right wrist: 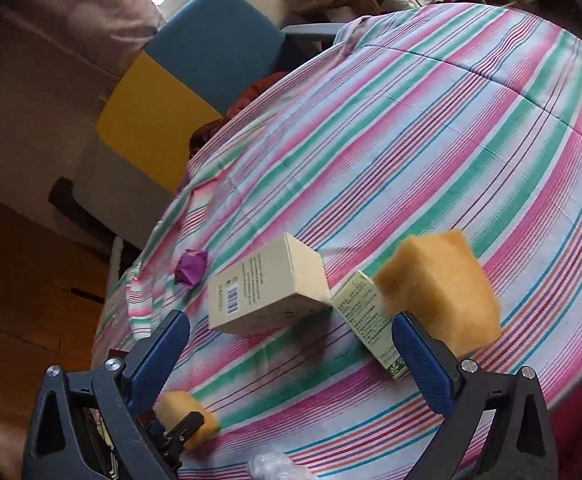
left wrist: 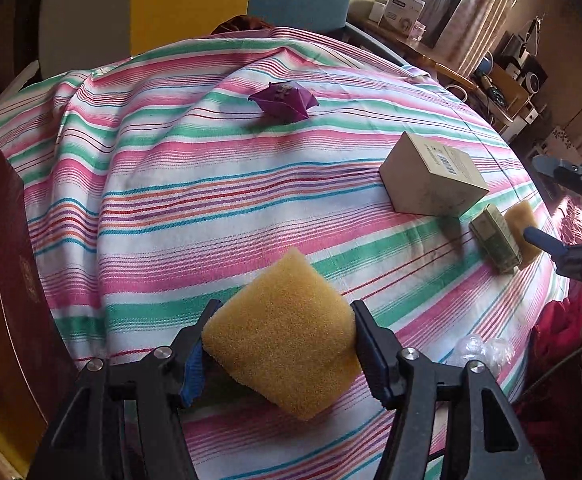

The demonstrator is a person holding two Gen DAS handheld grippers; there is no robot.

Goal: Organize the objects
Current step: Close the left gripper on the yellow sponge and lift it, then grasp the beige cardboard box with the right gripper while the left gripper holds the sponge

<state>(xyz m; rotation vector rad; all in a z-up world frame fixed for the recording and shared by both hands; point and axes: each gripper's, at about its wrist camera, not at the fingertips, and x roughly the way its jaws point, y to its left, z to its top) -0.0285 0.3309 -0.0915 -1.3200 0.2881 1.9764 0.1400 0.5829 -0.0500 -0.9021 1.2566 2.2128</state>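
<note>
From the left wrist view, the left gripper (left wrist: 285, 350) clamps a porous yellow sponge (left wrist: 281, 336) between its black fingers, over the striped tablecloth (left wrist: 195, 184). Beyond lie a crumpled purple wrapper (left wrist: 284, 101) and a cream carton (left wrist: 433, 174).

From the right wrist view, the right gripper (right wrist: 291, 332) stands released, fingers spread apart, holding nothing. A second sponge (right wrist: 443, 286) touches a slim green box (right wrist: 367, 316) beside the carton.
</note>
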